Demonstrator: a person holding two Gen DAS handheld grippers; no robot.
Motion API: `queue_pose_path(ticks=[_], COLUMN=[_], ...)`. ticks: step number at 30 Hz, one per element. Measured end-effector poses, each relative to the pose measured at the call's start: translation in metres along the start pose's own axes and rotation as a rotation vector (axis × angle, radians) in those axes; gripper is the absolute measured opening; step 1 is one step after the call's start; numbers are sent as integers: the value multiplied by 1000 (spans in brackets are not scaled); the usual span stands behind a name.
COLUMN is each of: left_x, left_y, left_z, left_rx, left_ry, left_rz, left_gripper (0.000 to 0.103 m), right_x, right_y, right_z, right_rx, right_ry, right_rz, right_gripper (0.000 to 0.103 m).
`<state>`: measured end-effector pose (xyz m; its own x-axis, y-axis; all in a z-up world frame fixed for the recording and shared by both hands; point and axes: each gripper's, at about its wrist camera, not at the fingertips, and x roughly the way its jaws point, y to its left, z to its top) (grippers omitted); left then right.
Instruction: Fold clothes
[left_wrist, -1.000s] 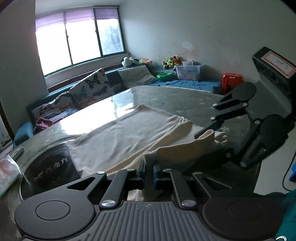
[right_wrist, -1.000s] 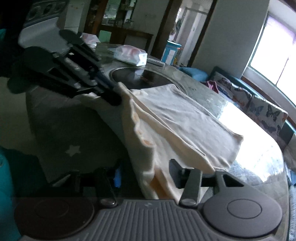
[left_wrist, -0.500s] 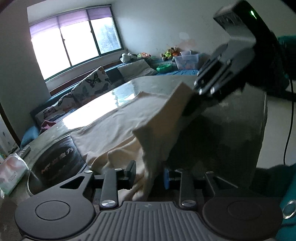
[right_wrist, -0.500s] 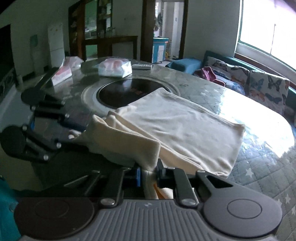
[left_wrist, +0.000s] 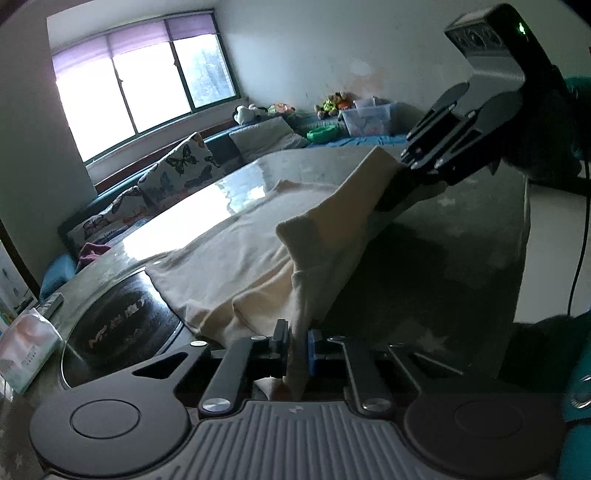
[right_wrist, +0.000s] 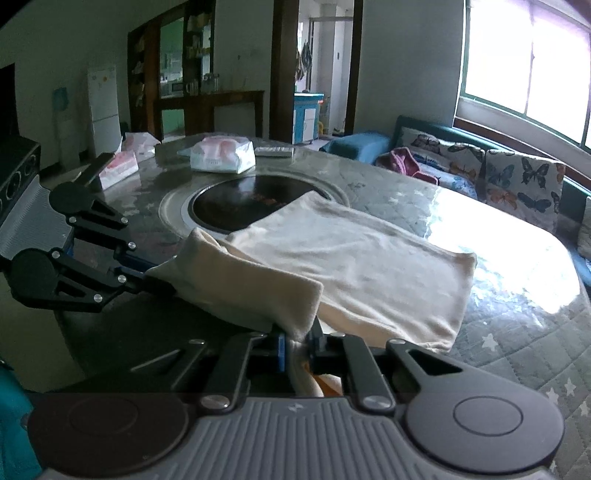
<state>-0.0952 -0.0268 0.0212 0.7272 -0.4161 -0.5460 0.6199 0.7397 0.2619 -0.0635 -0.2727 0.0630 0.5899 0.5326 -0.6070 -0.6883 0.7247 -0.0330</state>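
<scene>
A cream garment (left_wrist: 229, 258) (right_wrist: 351, 266) lies flat on the grey quilted table (left_wrist: 443, 266) (right_wrist: 498, 350), and its near edge is raised into a fold. My left gripper (left_wrist: 297, 339) (right_wrist: 147, 280) is closing, its pads pressing on one corner of that edge. At the other corner my right gripper (right_wrist: 297, 339) (left_wrist: 391, 192) is closing too, with cloth pinched between its pads. The strip of fabric between the two grippers hangs above the table's near rim. A little orange shows low inside the right jaws.
A round black hotplate (right_wrist: 236, 203) (left_wrist: 110, 332) sits in the table beside the garment. Tissue packs (right_wrist: 221, 155) (left_wrist: 26, 347) and a remote (right_wrist: 275, 150) lie beyond it. A sofa with butterfly cushions (right_wrist: 517, 181) runs under the window.
The right gripper closed on the near edge and rose with it. The left gripper opened briefly, then closed on the cloth again. The held edge now stands up off the table.
</scene>
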Motion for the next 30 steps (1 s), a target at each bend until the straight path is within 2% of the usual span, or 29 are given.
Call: queue_pose_path(ticks=[9, 15, 18, 24, 30], left_x=[-56, -85, -79, -57, 0], left_y=[-10, -26, -20, 11, 51], left_z=[5, 3, 9, 36, 58], left_rx=[-80, -106, -108, -116, -127], left_ry=[-49, -41, -53, -113, -97], left_rz=[-58, -102, -88, -43, -20], left_gripper=[10, 10, 10, 10, 10], right_x=[-51, -88, -88, -75, -32], right_y=[19, 41, 42, 20, -22], right_z=[-4, -15, -13, 10, 39], right_rx=[-33, -48, -60, -33, -5], right_ry=[-23, -8, -5, -35, -16], right_rz=[34, 73, 58, 15, -29], right_gripper=[9, 9, 9, 9, 9])
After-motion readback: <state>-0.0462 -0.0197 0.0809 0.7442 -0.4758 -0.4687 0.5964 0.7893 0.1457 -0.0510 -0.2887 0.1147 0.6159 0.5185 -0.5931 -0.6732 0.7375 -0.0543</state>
